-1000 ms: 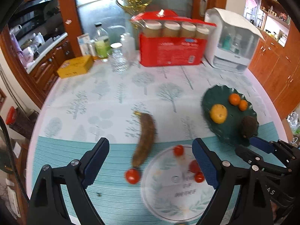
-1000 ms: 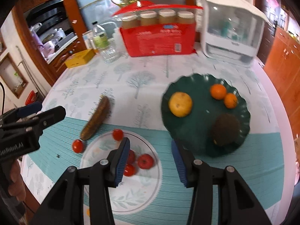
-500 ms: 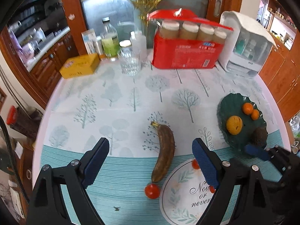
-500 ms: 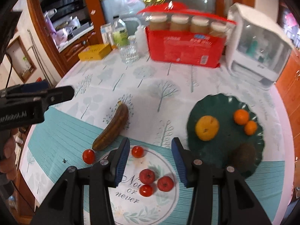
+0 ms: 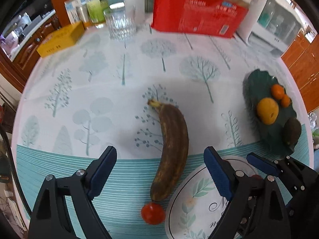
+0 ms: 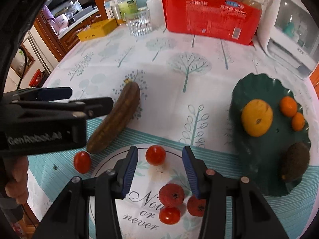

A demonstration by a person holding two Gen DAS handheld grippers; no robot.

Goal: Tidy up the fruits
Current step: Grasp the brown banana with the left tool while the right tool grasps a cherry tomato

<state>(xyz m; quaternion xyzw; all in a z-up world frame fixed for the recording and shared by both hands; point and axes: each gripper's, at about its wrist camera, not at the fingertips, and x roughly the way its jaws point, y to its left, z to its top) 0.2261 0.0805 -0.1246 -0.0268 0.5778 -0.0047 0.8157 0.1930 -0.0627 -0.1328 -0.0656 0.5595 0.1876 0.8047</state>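
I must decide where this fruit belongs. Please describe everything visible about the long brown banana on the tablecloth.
The long brown banana is overripe: its peel is dark brown and mottled, with a short yellowish stem stub at the far end. It is whole, unpeeled, gently curved, and lies flat on the tree-patterned tablecloth. Its near tip lies at a small red tomato. No gripper touches it.

You are in a home kitchen: dark wooden cabinets (image 6: 65, 33) line the wall beyond a round table under a tree-printed cloth (image 5: 123, 69), with a clear drinking glass (image 5: 119, 24).
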